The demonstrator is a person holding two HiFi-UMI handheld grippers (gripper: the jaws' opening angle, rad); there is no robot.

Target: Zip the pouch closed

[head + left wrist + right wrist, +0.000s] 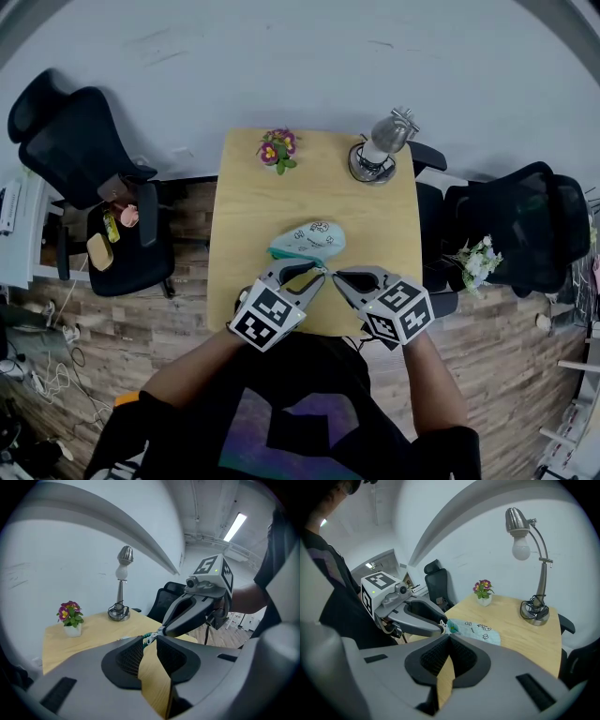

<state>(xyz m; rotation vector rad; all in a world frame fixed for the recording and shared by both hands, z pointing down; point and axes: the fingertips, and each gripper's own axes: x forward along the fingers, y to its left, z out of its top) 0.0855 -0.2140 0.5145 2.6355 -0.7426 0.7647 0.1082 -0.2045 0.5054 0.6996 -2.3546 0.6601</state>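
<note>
Both grippers met near me over the table (244, 216): my left gripper (320, 273) was pinched narrowly on the near end of the teal pouch (309, 241), and my right gripper (337, 275) was closed on its zipper pull (152, 638). The pouch lay mid-table. Farther off stood a flower pot (278, 150) on the left and a lamp (380, 150) on the right.

White wall (281, 56), wood-plank floor (141, 328), wood table (253, 216), blk office chairs (84, 141) L & R, ceiling strip light (236, 526).

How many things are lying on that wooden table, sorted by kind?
pouch: 1
flower pot: 1
lamp: 1
Total: 3
</note>
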